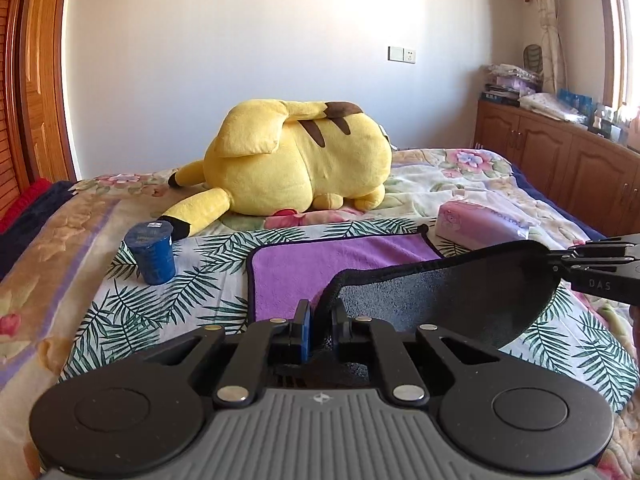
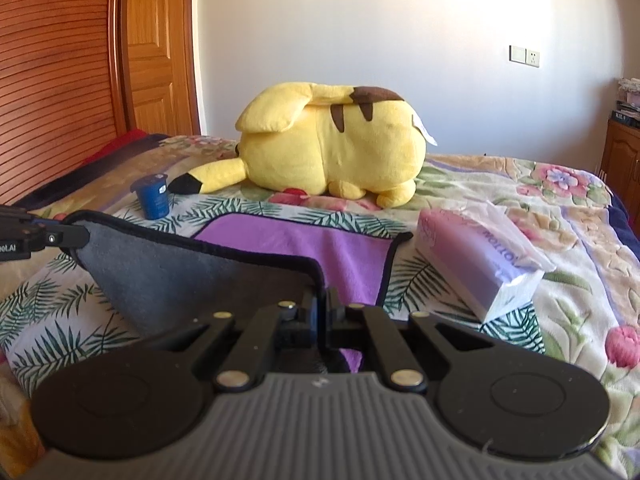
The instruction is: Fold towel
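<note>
Surface: bed (image 1: 72, 264) with a floral cover and a leaf-print cloth under the work area.
Task item: towel (image 1: 336, 260), purple face up, grey reverse, dark bound edge. Far part lies flat on the bed; near edge is raised off it.
Left hand-held gripper (image 1: 320, 316): clenched on the near left corner of the towel; cloth visibly pinched between the pads.
Right hand-held gripper (image 2: 323, 312): clenched on the near right corner; the bound edge runs into the closed jaws.
Cross-check: each hand-held gripper shows in the other's view at the frame edge, holding its corner, with the grey reverse slung between them.
Deciding relation: the lifted edge runs left to right between the two hand-held grippers; the flat purple part lies straight ahead of both, toward the far side.
Long axis: cannot tell whether the towel is longer across or front to back.
Nearer hand: neither; both are level on the near edge, so judged a two-handed carry to the far edge.
Far corners: right one (image 2: 404, 236) lies flat and visible; the fold should land near it.
Obstructions: tissue pack (image 2: 480, 256) just beside the towel's right edge; blue cup (image 1: 152, 252) near on the left; yellow plush toy (image 1: 304, 160) beyond the far edge.
Risk judged: a forward sweep could brush the tissue pack.
</note>
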The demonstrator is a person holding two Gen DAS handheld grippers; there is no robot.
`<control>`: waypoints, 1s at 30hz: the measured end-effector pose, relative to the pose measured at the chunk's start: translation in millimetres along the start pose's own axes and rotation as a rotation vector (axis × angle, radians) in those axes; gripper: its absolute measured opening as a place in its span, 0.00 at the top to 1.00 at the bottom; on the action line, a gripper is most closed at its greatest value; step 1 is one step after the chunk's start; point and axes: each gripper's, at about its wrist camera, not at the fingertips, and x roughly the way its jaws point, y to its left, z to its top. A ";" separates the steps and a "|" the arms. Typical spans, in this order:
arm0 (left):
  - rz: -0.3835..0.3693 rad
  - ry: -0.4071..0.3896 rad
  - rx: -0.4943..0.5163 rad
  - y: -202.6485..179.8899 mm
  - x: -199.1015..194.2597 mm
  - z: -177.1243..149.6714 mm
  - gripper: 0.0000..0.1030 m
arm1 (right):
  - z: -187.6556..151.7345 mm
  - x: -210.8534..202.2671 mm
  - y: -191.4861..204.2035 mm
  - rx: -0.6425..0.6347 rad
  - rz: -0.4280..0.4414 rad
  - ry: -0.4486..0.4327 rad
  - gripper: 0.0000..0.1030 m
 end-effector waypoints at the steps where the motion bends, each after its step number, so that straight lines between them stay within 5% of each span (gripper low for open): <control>1: 0.001 -0.001 0.001 0.8 1.2 0.5 1.00 | 0.2 0.7 -0.2 -0.003 0.000 -0.002 0.96; 30: -0.047 -0.011 0.016 8.5 30.3 22.5 1.00 | 12.3 24.1 -9.4 -0.018 0.025 -0.016 0.96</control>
